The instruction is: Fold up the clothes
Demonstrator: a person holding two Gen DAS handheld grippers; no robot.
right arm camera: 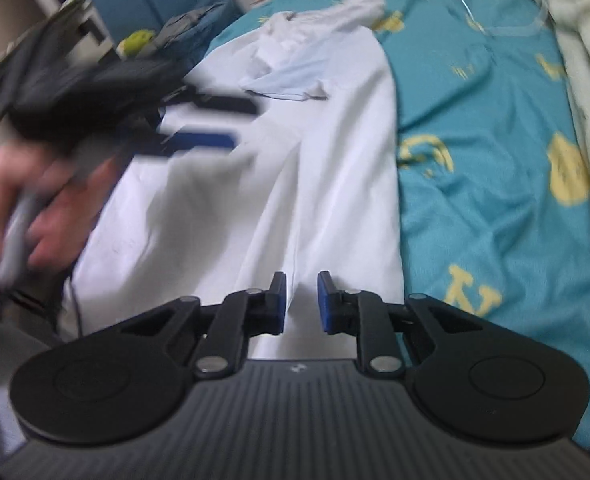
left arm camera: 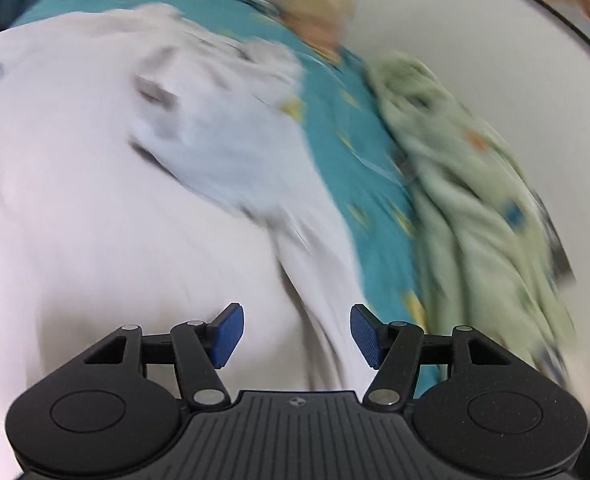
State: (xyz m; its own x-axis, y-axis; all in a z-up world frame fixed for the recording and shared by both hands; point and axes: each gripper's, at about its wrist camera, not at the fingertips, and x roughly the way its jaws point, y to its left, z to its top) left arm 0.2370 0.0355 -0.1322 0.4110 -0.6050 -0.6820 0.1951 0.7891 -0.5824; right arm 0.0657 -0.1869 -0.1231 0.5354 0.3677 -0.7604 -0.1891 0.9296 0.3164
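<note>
One white garment point(right arm camera: 287, 160), two grippers

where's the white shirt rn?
The white shirt lies spread on the teal sheet, centre-left in both wrist views, with the pale green blanket further right.
</note>
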